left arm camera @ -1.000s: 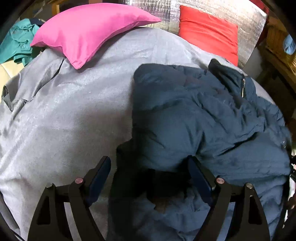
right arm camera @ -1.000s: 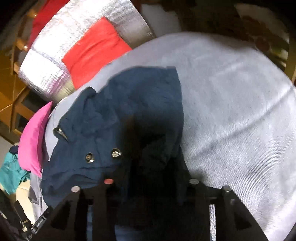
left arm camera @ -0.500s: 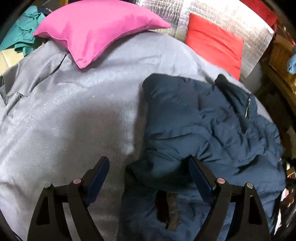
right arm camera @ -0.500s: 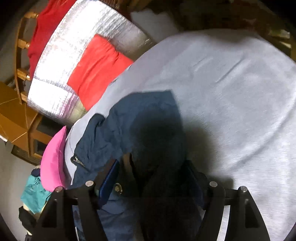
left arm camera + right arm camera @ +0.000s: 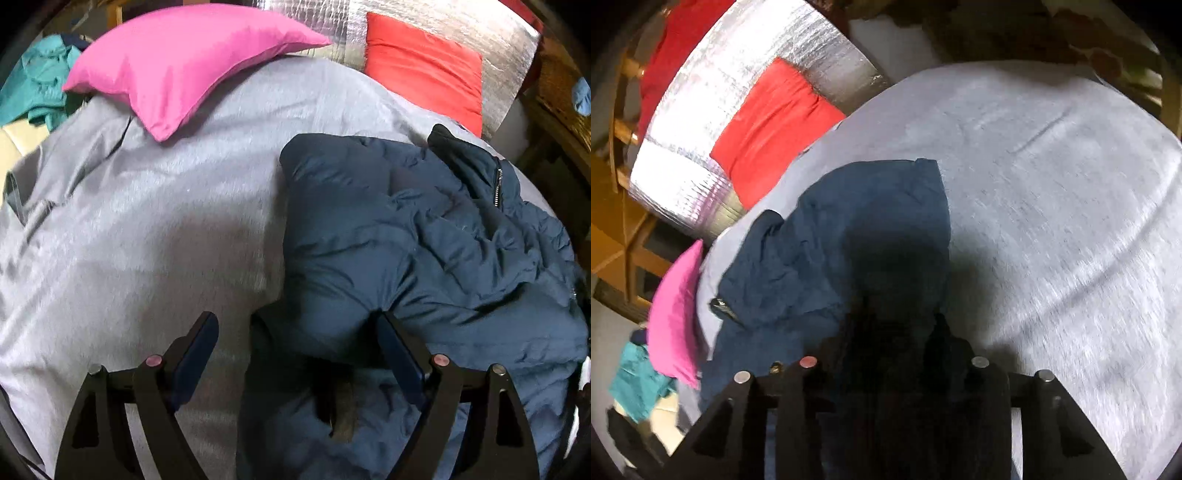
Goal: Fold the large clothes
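Where grey bedcover (image 5: pixel 147 236) spreads, pink pillow (image 5: pixel 177 59) rests.

Navy jacket (image 5: pixel 406 240), grey bedspread (image 5: pixel 147 240), pink pillow (image 5: pixel 177 62).

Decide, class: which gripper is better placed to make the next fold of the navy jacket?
Probably the right gripper: its jaws are closing with jacket fabric between them. The left gripper stands wide open over the jacket's edge, gripping nothing.
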The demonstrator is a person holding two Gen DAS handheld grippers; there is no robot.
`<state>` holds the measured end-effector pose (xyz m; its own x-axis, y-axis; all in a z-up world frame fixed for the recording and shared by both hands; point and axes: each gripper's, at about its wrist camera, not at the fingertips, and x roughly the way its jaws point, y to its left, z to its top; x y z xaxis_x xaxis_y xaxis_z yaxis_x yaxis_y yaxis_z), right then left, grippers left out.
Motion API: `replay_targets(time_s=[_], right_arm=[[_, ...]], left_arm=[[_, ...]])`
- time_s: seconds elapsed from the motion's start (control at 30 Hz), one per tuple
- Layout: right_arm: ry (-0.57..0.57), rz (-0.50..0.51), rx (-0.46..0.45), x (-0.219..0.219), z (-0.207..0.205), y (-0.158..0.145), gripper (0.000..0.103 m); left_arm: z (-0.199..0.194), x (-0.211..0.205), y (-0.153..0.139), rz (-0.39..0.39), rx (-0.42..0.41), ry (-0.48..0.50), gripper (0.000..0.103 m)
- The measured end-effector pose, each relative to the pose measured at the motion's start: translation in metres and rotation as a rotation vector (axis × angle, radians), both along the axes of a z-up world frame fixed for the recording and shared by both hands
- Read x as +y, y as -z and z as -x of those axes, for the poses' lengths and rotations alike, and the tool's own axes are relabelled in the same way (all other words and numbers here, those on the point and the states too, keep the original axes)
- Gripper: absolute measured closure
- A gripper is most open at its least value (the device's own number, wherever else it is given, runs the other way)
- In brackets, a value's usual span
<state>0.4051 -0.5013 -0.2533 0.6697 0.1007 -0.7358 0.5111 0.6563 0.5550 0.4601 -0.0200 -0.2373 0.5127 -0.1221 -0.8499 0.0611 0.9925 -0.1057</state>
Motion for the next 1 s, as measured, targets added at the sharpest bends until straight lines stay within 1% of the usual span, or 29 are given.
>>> replay_targets(time_s=[0.03, 0.1, 0.2, 0.3, 0.37, 0.43, 0.47, 0.5, 0.53, 0.57, 0.6, 0.67, 0.7, 0.73, 0.77, 0.8, 0.87, 0.9, 0.93, 0.97, 1.0], right_arm=[[-0.011, -0.004, -0.010, 0.002, 0.005, -0.009, 0.055], [-0.027, -0.016, -0.038, 0.001, 0.020, -0.019, 0.033], [-0.017, -0.057, -0.053, -0.003, 0.046, -0.020, 0.031], [-0.030, -0.073, -0.040, -0.003, 0.058, -0.010, 0.031], [-0.037, -0.058, -0.010, -0.002, 0.060, -0.005, 0.031], [-0.053, -0.068, -0.003, -0.002, 0.059, 0.003, 0.031], [-0.074, -0.086, 0.003, 0.000, 0.056, 0.009, 0.033], [-0.099, -0.117, 0.014, 0.004, 0.052, 0.016, 0.043], [-0.107, -0.123, 0.013, 0.006, 0.051, 0.017, 0.045], [-0.121, -0.088, 0.012, 0.012, 0.049, 0.011, 0.050], [-0.139, -0.053, 0.006, 0.015, 0.049, 0.003, 0.058], [-0.158, 0.002, -0.015, 0.023, 0.052, -0.012, 0.063], [-0.165, 0.020, -0.024, 0.026, 0.053, -0.017, 0.064], [-0.171, 0.043, -0.029, 0.028, 0.054, -0.021, 0.064], [-0.170, 0.059, -0.013, 0.029, 0.053, -0.018, 0.064], [-0.164, 0.058, 0.017, 0.028, 0.050, -0.010, 0.064], [-0.162, 0.044, 0.072, 0.022, 0.045, 0.009, 0.063], [-0.157, 0.029, 0.072, 0.020, 0.045, 0.011, 0.063], [-0.152, 0.018, 0.069, 0.019, 0.045, 0.010, 0.063], [-0.158, 0.030, 0.064, 0.020, 0.047, 0.003, 0.060], [-0.157, 0.042, 0.060, 0.020, 0.049, -0.001, 0.060]], left_arm=[[0.002, 0.001, -0.003, 0.003, -0.002, 0.000, 0.016], [0.010, 0.001, -0.012, 0.009, -0.029, 0.001, 0.016], [0.022, -0.001, -0.028, 0.044, -0.074, 0.032, 0.016], [0.031, -0.003, -0.034, 0.072, -0.092, 0.050, 0.016], [0.031, -0.005, -0.032, 0.079, -0.082, 0.052, 0.016], [0.026, -0.007, -0.024, 0.070, -0.055, 0.040, 0.016], [0.022, -0.007, -0.018, 0.061, -0.034, 0.036, 0.016], [0.018, -0.008, -0.009, 0.047, 0.000, 0.033, 0.016], [0.015, -0.009, -0.002, 0.029, 0.033, 0.030, 0.016], [0.012, -0.010, 0.005, 0.017, 0.061, 0.026, 0.016], [0.011, -0.010, 0.008, 0.021, 0.073, 0.022, 0.016], [0.011, -0.010, 0.001, 0.030, 0.049, 0.019, 0.016], [0.013, -0.011, -0.007, 0.030, 0.010, 0.022, 0.016], [0.014, -0.012, -0.010, 0.025, -0.011, 0.024, 0.016], [0.015, -0.014, -0.013, 0.010, -0.025, 0.026, 0.016], [0.015, -0.016, -0.012, -0.014, -0.024, 0.026, 0.016], [0.013, -0.019, -0.002, -0.040, 0.016, 0.030, 0.016], [0.012, -0.018, 0.000, -0.042, 0.031, 0.028, 0.016], [0.014, -0.018, 0.000, -0.043, 0.035, 0.022, 0.016], [0.016, -0.018, -0.003, -0.048, 0.021, 0.019, 0.016], [0.019, -0.019, -0.011, -0.064, -0.013, 0.020, 0.016]])
